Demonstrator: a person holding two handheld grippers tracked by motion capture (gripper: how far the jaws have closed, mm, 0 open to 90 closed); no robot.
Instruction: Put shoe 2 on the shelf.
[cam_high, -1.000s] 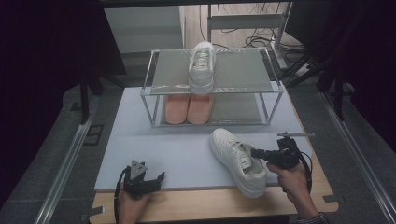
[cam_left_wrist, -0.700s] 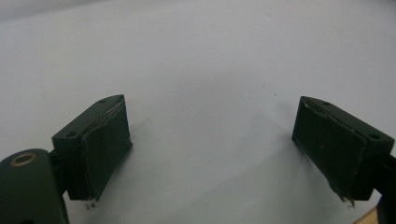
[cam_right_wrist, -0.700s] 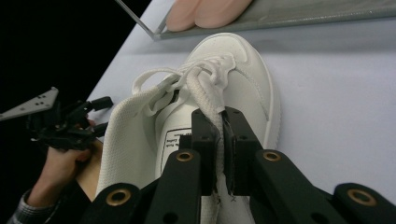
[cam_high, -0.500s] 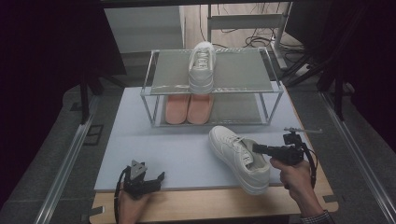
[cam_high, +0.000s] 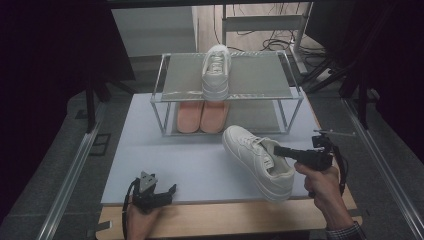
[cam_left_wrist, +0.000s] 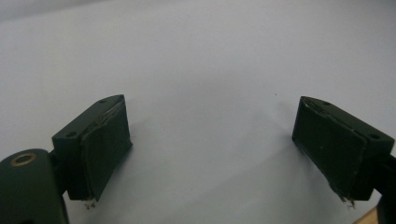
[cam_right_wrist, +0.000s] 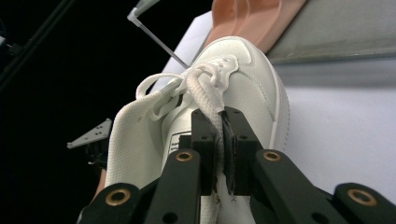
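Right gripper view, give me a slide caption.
Right gripper fingers pinch the white sneaker by its tongue.

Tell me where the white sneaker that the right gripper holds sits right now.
In the high view the white sneaker is at the right front of the white board, just ahead of the shoe rack, pinched at its collar by the right gripper.

Dim room w/ grey floor, cables & desk legs behind wooden table.

Overhead light is brightening the white mat; surroundings are lying in darkness; close gripper views are showing soft blur
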